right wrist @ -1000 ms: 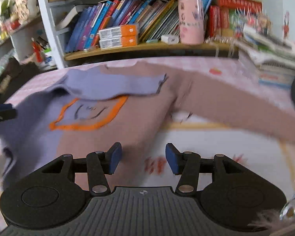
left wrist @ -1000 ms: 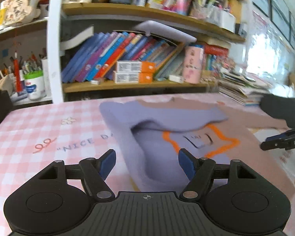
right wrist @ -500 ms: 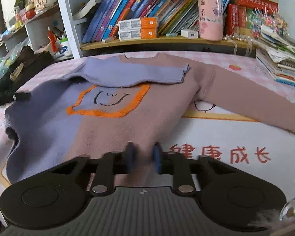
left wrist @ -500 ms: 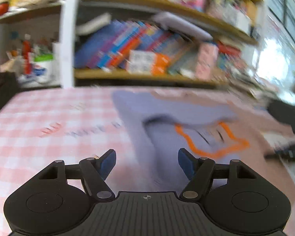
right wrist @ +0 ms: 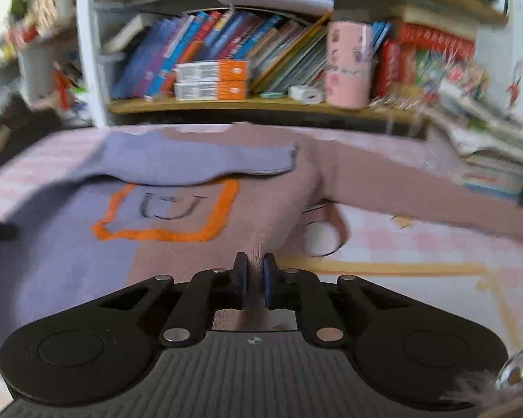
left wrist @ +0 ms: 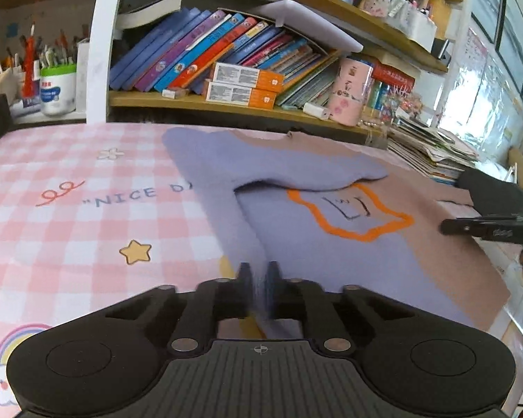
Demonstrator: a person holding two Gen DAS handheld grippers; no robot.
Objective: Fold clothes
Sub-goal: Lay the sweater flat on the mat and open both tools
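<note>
A sweater (left wrist: pixel 331 244) in purple and dusty pink, with an orange outline drawing on its chest, lies flat on the table. Its purple sleeve (left wrist: pixel 279 170) is folded across the chest. My left gripper (left wrist: pixel 259 275) is shut on the purple hem edge at the sweater's near left. In the right wrist view the same sweater (right wrist: pixel 177 216) fills the middle, and my right gripper (right wrist: pixel 254 268) is shut on its pink lower side, which is pulled up into a ridge. The pink sleeve (right wrist: pixel 418 181) stretches out to the right. The right gripper (left wrist: pixel 488 230) shows as a dark shape at the left view's right edge.
A pink checked tablecloth (left wrist: pixel 69 209) with printed words and a star covers the table. Behind it stands a bookshelf (left wrist: pixel 226 104) with leaning books, orange boxes and a pink cup (left wrist: pixel 348 94). A stack of magazines (left wrist: pixel 432 153) lies at the back right.
Both grippers went from open to shut on the sweater's lower edge, the right one first and then the left. The pink side now rises into a ridge at the right gripper.
</note>
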